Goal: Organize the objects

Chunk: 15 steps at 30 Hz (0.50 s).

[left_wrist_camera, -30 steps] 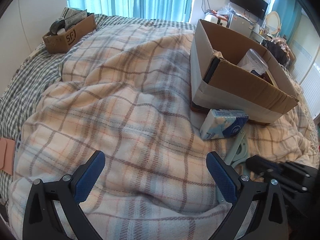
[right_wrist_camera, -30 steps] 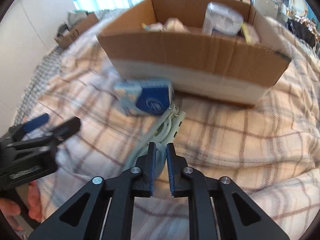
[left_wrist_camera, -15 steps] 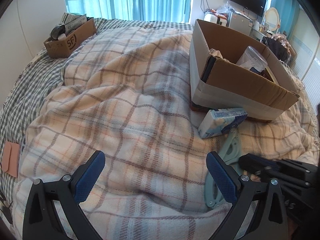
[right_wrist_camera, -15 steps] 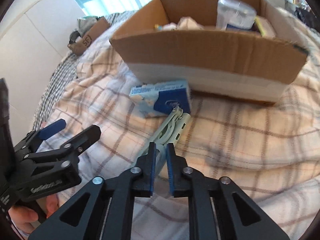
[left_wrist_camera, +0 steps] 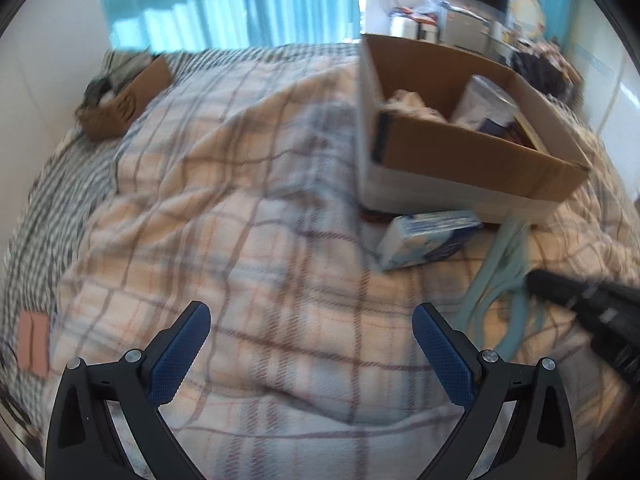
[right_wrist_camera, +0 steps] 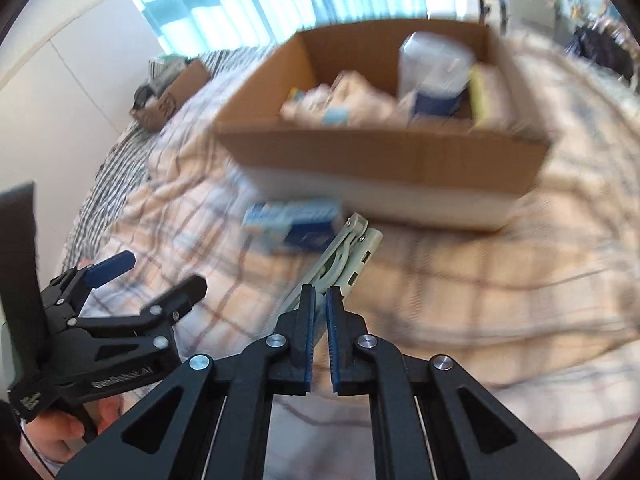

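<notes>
My right gripper [right_wrist_camera: 318, 300] is shut on a pale green folding tool [right_wrist_camera: 344, 256] and holds it lifted above the plaid blanket; the tool also shows in the left wrist view [left_wrist_camera: 500, 276]. A blue and white tissue pack [right_wrist_camera: 292, 220] lies on the blanket in front of the large cardboard box [right_wrist_camera: 380, 156], which holds several items; the pack [left_wrist_camera: 428, 240] and box [left_wrist_camera: 472, 160] also show in the left wrist view. My left gripper [left_wrist_camera: 310, 336] is open and empty over the blanket, left of the pack.
A small cardboard box [left_wrist_camera: 124, 100] with clutter sits at the far left of the bed, near the teal curtains [left_wrist_camera: 224, 4]. A pink patch [left_wrist_camera: 34, 338] lies at the bed's left edge. Furniture and clutter stand behind the large box.
My right gripper has risen with the green tool, lifting it off the blanket, and the large box's inside shows more. My left gripper has lifted and pulled back slightly, staying open.
</notes>
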{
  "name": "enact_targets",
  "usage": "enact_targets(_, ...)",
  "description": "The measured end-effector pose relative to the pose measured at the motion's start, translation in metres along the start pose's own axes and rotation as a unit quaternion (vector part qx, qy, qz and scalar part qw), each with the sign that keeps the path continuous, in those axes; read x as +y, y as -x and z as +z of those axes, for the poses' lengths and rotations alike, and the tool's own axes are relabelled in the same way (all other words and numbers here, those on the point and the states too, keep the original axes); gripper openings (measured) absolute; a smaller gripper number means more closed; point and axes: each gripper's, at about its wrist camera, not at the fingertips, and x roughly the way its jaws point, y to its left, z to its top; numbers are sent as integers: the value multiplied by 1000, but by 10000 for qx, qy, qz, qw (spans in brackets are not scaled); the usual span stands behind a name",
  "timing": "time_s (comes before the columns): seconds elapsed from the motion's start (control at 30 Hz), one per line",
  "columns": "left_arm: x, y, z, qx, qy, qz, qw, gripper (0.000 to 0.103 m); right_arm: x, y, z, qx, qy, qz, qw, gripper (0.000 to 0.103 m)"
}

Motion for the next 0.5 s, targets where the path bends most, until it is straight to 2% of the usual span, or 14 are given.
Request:
enact_targets(0.13,-22,-2,12,-36,-143,-293,9995,103,-17,36,15,-227,313,-477,9981,4)
enact_targets(0.27,-45,-19,22,69,-71,-568,9983,103,-36,50,22,-200,653,-1022,9924,0)
enact_targets(0.5,-72,-57,36,280,71,-541,9981,103,-67,30,10,-27,356,-768,9964,0)
